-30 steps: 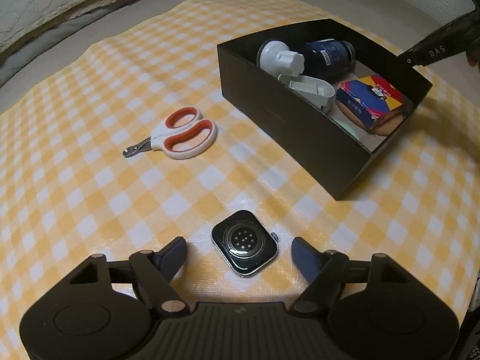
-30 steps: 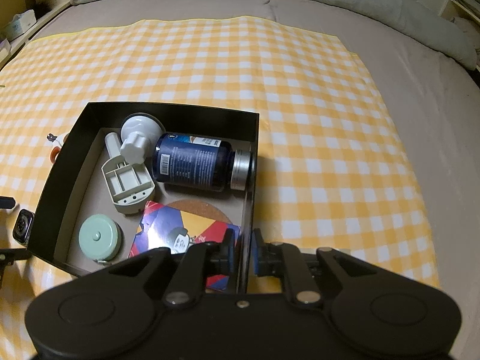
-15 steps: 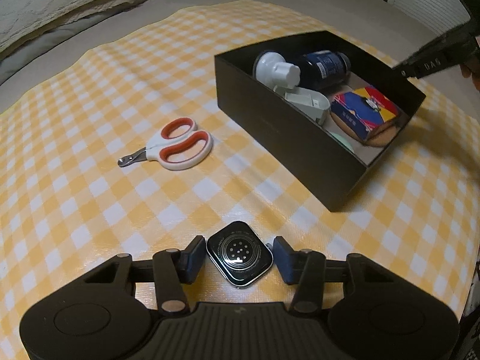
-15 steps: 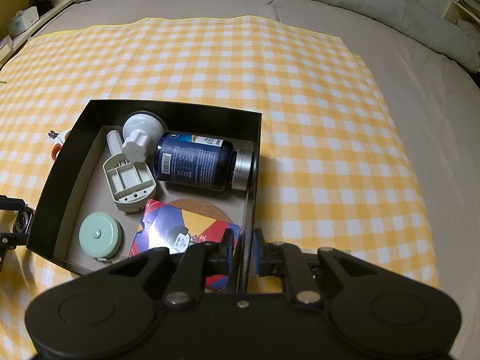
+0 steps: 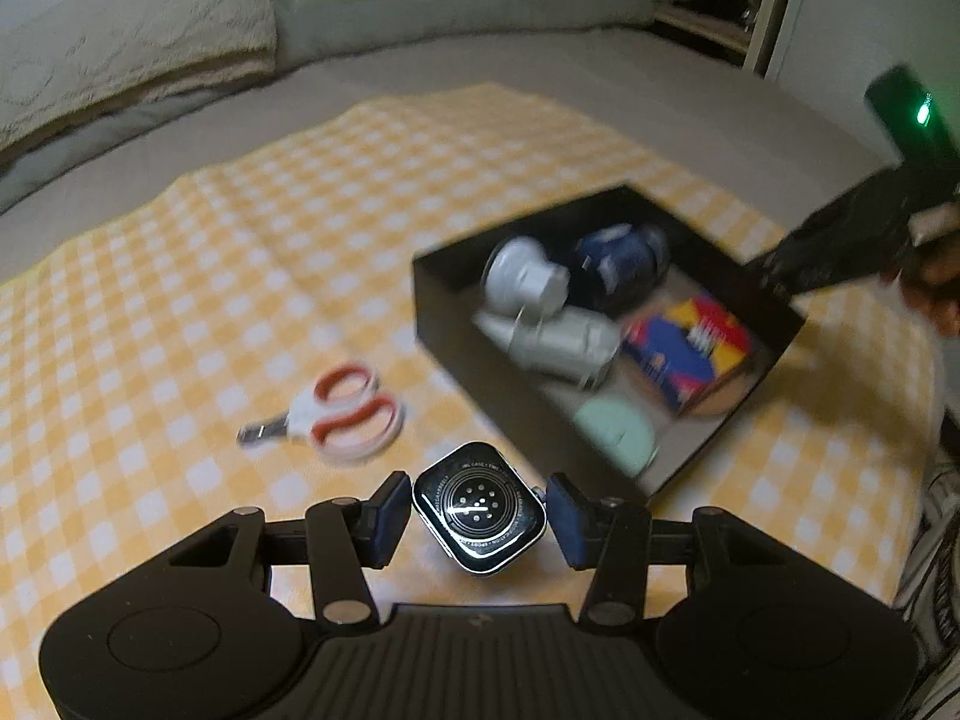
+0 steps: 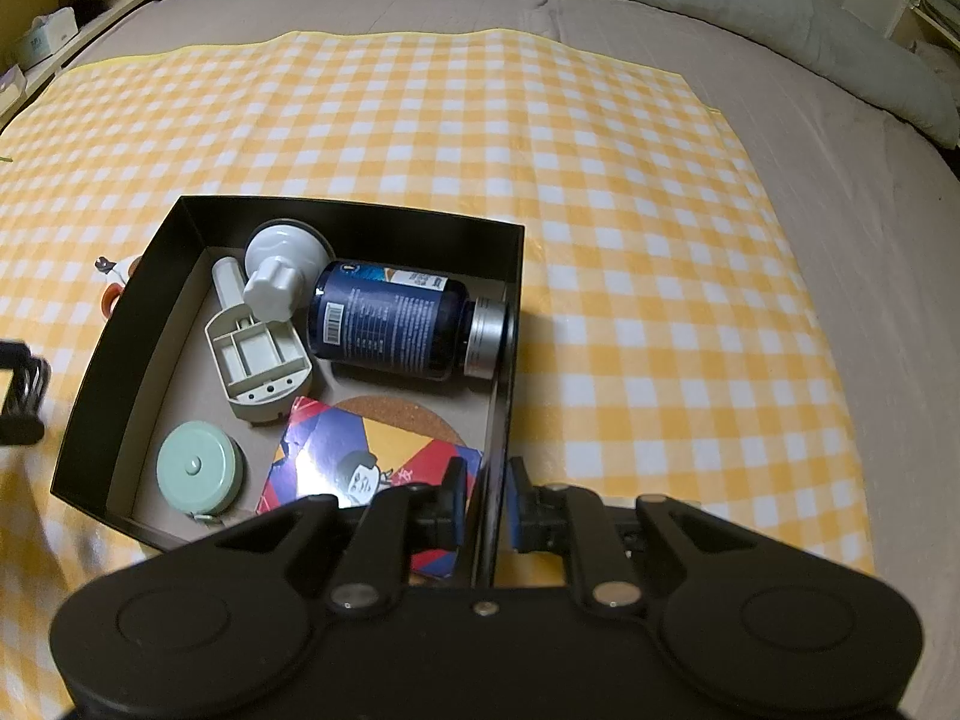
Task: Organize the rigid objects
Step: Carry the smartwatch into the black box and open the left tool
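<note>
My left gripper is shut on a black smartwatch body, back side up, and holds it above the yellow checked cloth. The black box lies ahead to the right. My right gripper is shut on the box's right wall. The box holds a blue bottle, a white knob, a grey plastic scoop, a mint round tape measure, a colourful card box and a cork coaster. White and orange scissors lie on the cloth left of the box.
The yellow checked cloth covers a grey bed. Pillows and a folded blanket lie along the far edge. Shelves stand at the left. The right gripper's body shows in the left wrist view.
My left gripper closed around the watch and lifted it off the cloth, moving toward the box. My right gripper stayed clamped on the box wall.
</note>
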